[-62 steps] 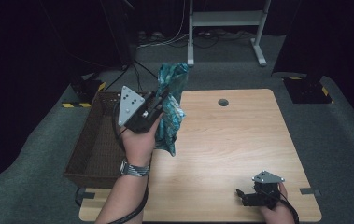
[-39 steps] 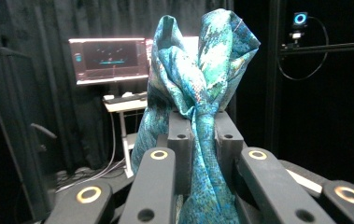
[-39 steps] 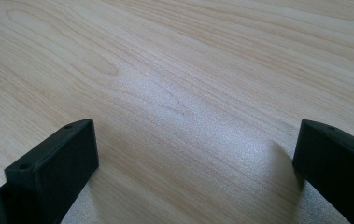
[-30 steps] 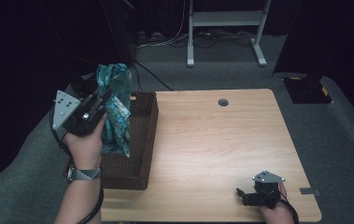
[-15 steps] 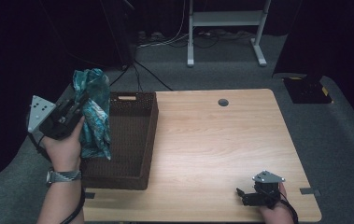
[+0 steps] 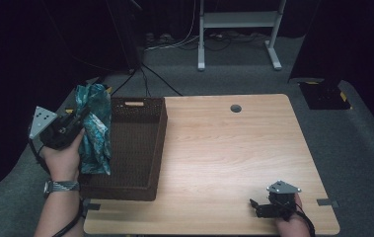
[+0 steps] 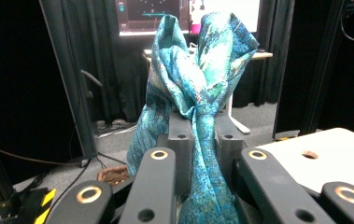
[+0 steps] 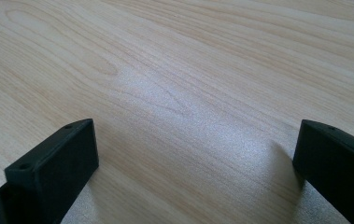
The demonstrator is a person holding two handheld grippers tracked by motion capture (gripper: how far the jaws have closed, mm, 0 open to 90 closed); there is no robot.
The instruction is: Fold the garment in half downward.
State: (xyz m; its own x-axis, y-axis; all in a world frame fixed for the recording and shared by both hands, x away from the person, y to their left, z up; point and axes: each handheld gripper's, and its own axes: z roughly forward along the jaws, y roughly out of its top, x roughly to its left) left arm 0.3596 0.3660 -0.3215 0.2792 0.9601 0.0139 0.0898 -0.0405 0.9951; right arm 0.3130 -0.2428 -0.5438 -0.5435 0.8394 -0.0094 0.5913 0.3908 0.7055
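- My left gripper (image 6: pixel 78 120) is up in the air, out past the left edge of the table (image 6: pixel 224 158)
- Its two jaws are almost shut, and they squeeze a blue-green cloth (image 6: pixel 94 129) tight between them
- In the left gripper view the cloth (image 7: pixel 198 88) is pinched into a thin bunch between the jaws, then it puffs out wide above them
- More of the cloth hangs down below the jaws, in front of my left hand (image 6: pixel 65 157)
- From the high view the cloth hangs by the left side of a dark brown basket (image 6: pixel 140 143), over its left wall
- I cannot tell if the bottom of the cloth touches the basket
- The basket sits on the left end of the table, and it has a small light handle slot in its far wall
- My left wrist has a watch (image 6: pixel 62 186) on it
- My right gripper (image 6: pixel 254 206) rests low at the near right corner of the table, well apart from the cloth and the basket
- In the right gripper view its jaws stand wide open, one at each side
- Between them is just bare light wood (image 8: pixel 188 93), so they hold nothing
- A small round hole (image 6: pixel 235 108) is in the table top near the far edge
- Grey carpet (image 6: pixel 362 148) is all around the table
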